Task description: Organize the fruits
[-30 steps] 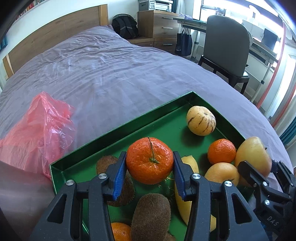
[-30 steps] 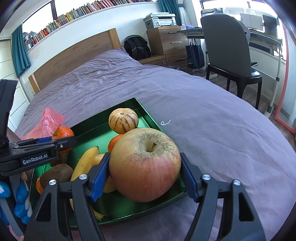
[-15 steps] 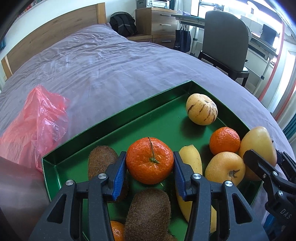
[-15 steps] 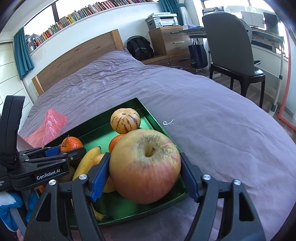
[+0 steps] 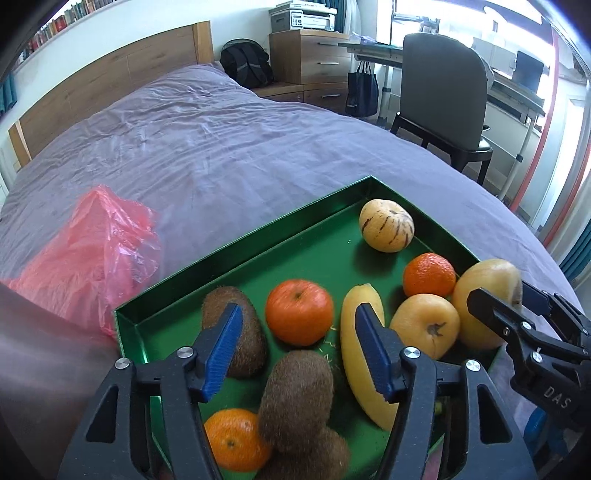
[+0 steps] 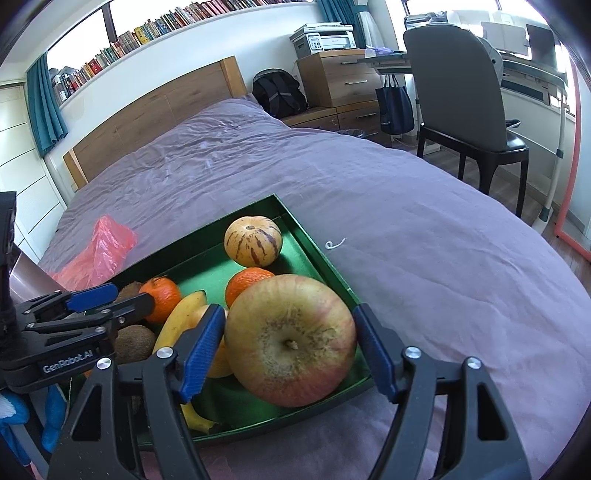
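A wide bed under a creased purple-grey sheet [image 6: 424, 229] fills the room, its plain wooden headboard [image 6: 159, 107] against the white wall. A crumpled translucent pink plastic bag [image 5: 88, 254] lies on the sheet. A small curl of white thread [image 6: 335, 243] sits on the fabric. A black backpack [image 6: 279, 92] leans beside the wooden drawer chest [image 6: 343, 81], which carries a white printer [image 6: 325, 35]. A dark navy tote bag [image 6: 397, 103] hangs by the grey padded chair with black legs [image 6: 458, 96]. A long shelf of colourful books [image 6: 155, 26] runs high along the wall, with teal curtains [image 6: 46, 107] beside it.
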Demonstrator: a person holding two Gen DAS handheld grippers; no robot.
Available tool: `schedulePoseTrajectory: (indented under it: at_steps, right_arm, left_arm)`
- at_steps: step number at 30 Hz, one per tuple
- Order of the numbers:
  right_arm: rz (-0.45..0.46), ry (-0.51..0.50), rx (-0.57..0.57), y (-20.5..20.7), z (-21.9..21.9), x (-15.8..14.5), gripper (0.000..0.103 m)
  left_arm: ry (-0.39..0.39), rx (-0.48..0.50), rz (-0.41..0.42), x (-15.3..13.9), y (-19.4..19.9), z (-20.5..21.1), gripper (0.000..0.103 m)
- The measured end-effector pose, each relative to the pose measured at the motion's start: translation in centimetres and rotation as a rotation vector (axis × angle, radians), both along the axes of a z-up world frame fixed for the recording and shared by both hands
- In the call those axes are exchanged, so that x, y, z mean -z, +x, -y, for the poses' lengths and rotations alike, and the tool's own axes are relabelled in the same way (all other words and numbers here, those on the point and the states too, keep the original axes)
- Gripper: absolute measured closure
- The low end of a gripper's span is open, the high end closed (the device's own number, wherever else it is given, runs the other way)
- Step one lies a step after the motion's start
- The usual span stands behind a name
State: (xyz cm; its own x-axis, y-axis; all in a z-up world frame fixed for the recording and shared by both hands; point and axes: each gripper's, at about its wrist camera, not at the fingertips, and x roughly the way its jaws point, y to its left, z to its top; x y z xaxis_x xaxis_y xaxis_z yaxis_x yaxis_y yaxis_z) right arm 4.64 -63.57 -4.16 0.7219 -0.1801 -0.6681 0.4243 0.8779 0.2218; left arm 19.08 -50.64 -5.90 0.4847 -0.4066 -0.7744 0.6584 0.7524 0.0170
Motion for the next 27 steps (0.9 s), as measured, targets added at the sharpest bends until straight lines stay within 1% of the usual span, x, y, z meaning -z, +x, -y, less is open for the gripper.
schedulePoseTrajectory:
  at_steps: [4, 7, 10, 11, 12, 14, 18, 20, 23, 27]
  right_arm:
    - [0.014, -0.014, -0.014, -0.8, -0.8, -1.6, 0.000]
    - [0.016, -0.035, -0.028, -1.6, -1.9, -3.0, 0.000]
    - [0.016, -0.046, -0.042, -2.8, -3.1, -4.3, 0.000]
    - [0.013, -0.051, -0.049, -3.4, -3.7, -4.9, 0.000]
    - [0.011, -0.056, -0.055, -3.8, -4.3, -5.2, 0.000]
    - [0.004, -0.066, -0.069, -4.8, -5.4, -5.8, 0.000]
    - [-0.011, -0.075, -0.103, -6.6, -7.6, -6.5, 0.000]
    - [-0.018, -0.078, -0.119, -7.5, -8.8, -6.8, 0.000]
    - [-0.022, -0.084, -0.144, -8.6, -10.6, -7.3, 0.000]
    - [-0.028, -0.094, -0.178, -10.0, -13.2, -7.8, 0.000]
  left_arm:
    - [-0.023, -0.003, 0.000, -1.3, -1.2, -1.3, 0.043]
    - [-0.042, 0.011, -0.004, -2.5, -2.9, -2.4, 0.042]
    - [-0.063, 0.016, -0.001, -3.7, -4.7, -4.0, 0.037]
    - [-0.074, 0.019, -0.004, -4.1, -5.5, -4.9, 0.032]
    - [-0.081, 0.018, -0.001, -4.4, -6.1, -5.6, 0.029]
    - [-0.091, 0.008, 0.009, -5.1, -7.6, -7.5, 0.029]
    - [-0.116, -0.039, 0.000, -5.9, -9.8, -11.6, 0.029]
    - [-0.112, -0.070, 0.008, -6.1, -10.6, -13.2, 0.029]
    - [-0.098, -0.117, 0.044, -6.3, -12.4, -15.8, 0.029]
    - [-0.102, -0.152, 0.042, -6.2, -14.1, -18.7, 0.029]
